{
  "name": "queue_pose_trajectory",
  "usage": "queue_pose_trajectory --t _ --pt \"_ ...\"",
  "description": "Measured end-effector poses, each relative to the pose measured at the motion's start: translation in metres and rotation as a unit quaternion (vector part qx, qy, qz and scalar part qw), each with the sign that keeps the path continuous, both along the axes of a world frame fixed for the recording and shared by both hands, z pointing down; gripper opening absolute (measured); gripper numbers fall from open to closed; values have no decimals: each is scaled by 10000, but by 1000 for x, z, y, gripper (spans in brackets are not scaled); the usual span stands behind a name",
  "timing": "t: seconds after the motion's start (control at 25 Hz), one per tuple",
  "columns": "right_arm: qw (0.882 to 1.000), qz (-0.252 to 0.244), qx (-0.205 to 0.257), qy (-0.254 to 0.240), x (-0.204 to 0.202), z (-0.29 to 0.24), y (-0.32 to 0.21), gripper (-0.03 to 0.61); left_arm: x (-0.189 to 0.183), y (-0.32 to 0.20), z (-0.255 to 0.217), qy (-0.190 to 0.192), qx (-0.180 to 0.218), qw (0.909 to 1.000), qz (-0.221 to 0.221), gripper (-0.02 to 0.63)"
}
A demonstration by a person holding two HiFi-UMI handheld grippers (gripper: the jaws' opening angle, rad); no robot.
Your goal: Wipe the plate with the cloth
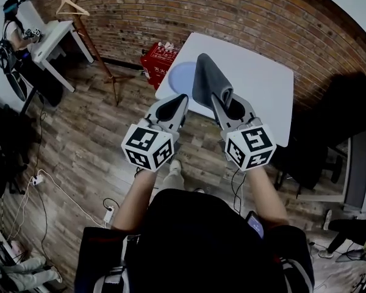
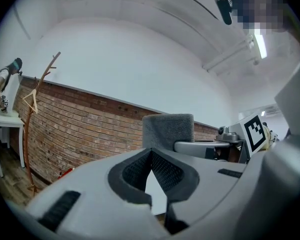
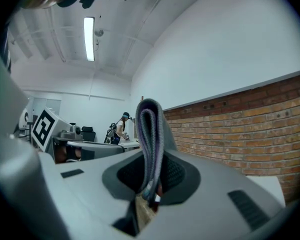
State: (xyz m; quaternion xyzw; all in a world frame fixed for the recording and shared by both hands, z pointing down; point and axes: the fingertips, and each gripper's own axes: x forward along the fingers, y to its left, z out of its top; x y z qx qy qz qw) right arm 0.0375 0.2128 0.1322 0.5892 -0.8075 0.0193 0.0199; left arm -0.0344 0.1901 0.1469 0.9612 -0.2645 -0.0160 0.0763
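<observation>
Left hand-held gripper (image 1: 182, 99) is held in front of the body, jaws closed together with nothing between them; it is judged to be kept free for steadying the plate. Right hand-held gripper (image 1: 222, 97) is clamped on the folded grey cloth (image 1: 206, 77), which is stood upright past the jaws, presumably so a broad face can be laid down. Pale blue plate (image 1: 177, 78) is seen on the white counter (image 1: 262, 84), partly hidden by the cloth; wiping is judged not yet begun. A red crate (image 1: 158, 60) is noted beyond.
</observation>
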Motion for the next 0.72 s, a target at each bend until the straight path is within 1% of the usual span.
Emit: queue_pose_trajectory --t 0.72 --pt "10000 21 18 20 -10 2 20 52 -8 20 2 8 -12 10000 55 20"
